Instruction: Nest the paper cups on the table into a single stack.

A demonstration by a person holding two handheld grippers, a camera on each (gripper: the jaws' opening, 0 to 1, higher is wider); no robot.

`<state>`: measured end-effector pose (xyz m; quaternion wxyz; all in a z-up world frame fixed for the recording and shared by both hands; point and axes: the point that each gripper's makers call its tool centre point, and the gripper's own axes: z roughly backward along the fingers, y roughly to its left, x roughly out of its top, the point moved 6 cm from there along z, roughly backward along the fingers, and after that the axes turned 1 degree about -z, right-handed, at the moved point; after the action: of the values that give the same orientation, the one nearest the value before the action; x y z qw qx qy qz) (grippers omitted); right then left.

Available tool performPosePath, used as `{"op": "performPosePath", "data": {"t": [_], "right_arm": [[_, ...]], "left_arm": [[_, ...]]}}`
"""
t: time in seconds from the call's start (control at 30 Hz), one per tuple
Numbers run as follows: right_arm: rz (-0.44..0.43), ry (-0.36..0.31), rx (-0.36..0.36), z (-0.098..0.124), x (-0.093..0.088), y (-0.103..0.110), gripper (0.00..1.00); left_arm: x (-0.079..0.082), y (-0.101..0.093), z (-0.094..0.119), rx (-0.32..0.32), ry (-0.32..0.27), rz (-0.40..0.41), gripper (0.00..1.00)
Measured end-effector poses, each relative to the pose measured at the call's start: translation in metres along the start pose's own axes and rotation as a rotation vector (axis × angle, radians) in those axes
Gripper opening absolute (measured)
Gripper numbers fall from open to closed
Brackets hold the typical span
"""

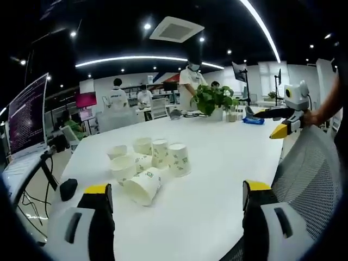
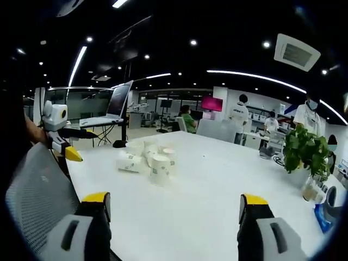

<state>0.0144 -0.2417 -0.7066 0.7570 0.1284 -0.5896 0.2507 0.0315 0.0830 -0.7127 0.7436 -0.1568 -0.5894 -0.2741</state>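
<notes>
Several white paper cups with green print stand clustered on the white table (image 1: 223, 157). One cup (image 1: 144, 186) lies on its side with its mouth toward me; another cup (image 1: 179, 159) stands at the cluster's right. My left gripper (image 1: 176, 198) hovers open just short of the cluster, nothing between its jaws. In the right gripper view the same cluster (image 2: 149, 157) sits left of centre on the table (image 2: 212, 179), well ahead of my open right gripper (image 2: 175, 204). The right gripper (image 1: 284, 126) hangs beyond the table's right edge; the left gripper (image 2: 64, 142) shows at far left.
A grey mesh chair back (image 1: 310, 163) (image 2: 38, 196) stands at the table's near edge between my hands. A potted plant (image 1: 212, 99) (image 2: 304, 152) sits at the far end. A monitor (image 1: 27, 114) and a small black object (image 1: 68, 188) are at left. People stand behind.
</notes>
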Motion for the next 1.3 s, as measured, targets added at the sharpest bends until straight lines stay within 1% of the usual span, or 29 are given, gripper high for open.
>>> {"op": "performPosePath", "data": {"t": [0.4, 0.5, 0.73, 0.97, 1.1, 1.17, 1.3], "right_arm": [[-0.002, 0.002, 0.013, -0.001, 0.000, 0.003, 1.00], [0.000, 0.002, 0.019, 0.000, 0.000, 0.003, 1.00], [-0.001, 0.007, 0.019, -0.001, 0.000, 0.004, 1.00], [0.002, 0.006, 0.019, -0.001, 0.000, 0.003, 1.00], [0.005, 0.005, 0.017, -0.001, 0.000, 0.004, 1.00], [0.004, 0.008, 0.015, -0.001, 0.000, 0.004, 1.00], [0.002, 0.007, 0.015, -0.001, 0.000, 0.003, 1.00]], "left_arm": [[-0.001, -0.001, 0.000, -0.015, 0.002, -0.004, 0.99], [-0.002, -0.001, 0.001, -0.011, 0.005, -0.005, 0.99], [0.000, 0.001, 0.003, 0.007, -0.016, -0.001, 0.99], [0.001, 0.001, 0.003, 0.005, -0.016, 0.002, 0.99], [0.000, 0.004, 0.003, 0.002, -0.011, 0.022, 0.97], [0.000, 0.005, 0.001, -0.006, -0.001, 0.045, 0.95], [0.001, 0.010, -0.002, -0.006, -0.002, 0.055, 0.90]]}}
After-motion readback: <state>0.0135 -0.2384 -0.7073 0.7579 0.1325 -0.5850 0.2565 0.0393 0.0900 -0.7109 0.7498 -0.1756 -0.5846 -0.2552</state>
